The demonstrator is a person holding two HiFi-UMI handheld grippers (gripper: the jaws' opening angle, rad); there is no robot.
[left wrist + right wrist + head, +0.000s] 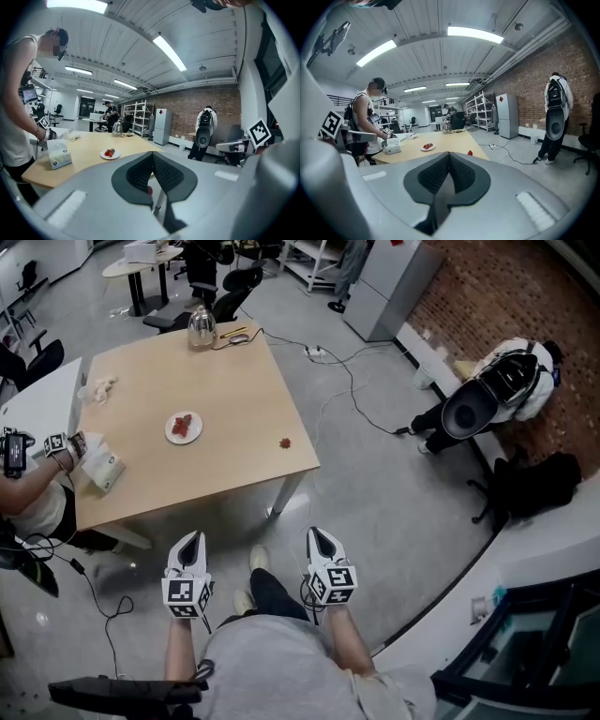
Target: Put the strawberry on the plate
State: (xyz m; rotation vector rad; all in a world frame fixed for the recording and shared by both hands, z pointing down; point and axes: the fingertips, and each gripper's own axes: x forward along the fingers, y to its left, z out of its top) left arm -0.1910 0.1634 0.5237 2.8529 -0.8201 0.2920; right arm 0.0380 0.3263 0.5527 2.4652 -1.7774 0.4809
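Observation:
A white plate (184, 427) with red strawberries on it sits near the middle of the wooden table (234, 381). One loose strawberry (284, 442) lies near the table's right edge. Both grippers hang over the floor in front of the table, well short of it. My left gripper (192, 538) is shut and holds nothing. My right gripper (316, 533) is also shut and empty. In the left gripper view the plate (110, 154) shows beyond the closed left gripper (152, 154). The right gripper view has the plate (427, 147) and the loose strawberry (470, 153) past the closed right gripper (449, 154).
A tissue box (105, 471) stands at the table's left edge, where another person (37, 484) leans in. A kettle (201, 326) is at the far edge. Cables (356, 399) cross the floor on the right, near a crouched person in white (497, 390) and a black bag (539, 479).

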